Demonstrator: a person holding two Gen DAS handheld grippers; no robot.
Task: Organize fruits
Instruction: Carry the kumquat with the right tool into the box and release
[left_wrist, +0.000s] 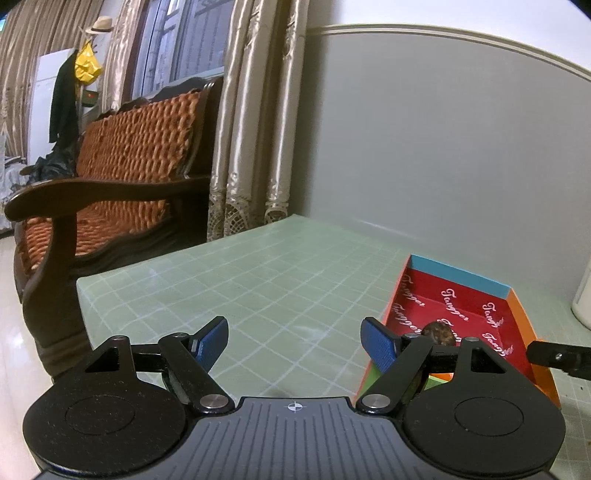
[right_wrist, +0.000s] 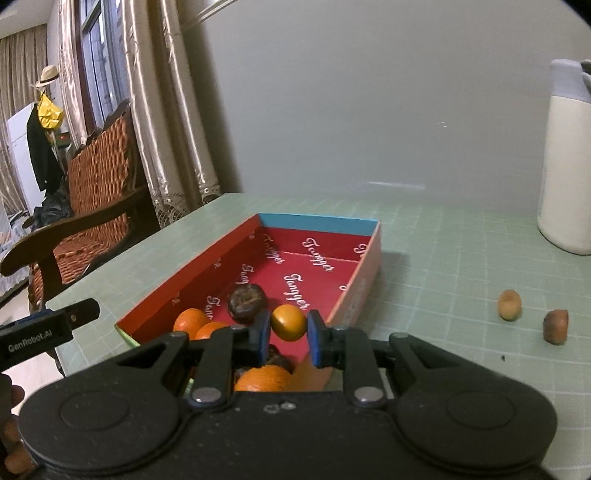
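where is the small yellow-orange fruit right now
In the right wrist view the small yellow-orange fruit sits between the pads of the right gripper, over the near end of the red box, just right of the dark wrinkled fruit.

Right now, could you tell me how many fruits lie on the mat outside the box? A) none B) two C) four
B: the right wrist view shows a tan fruit and a brown fruit on the mat, right of the box.
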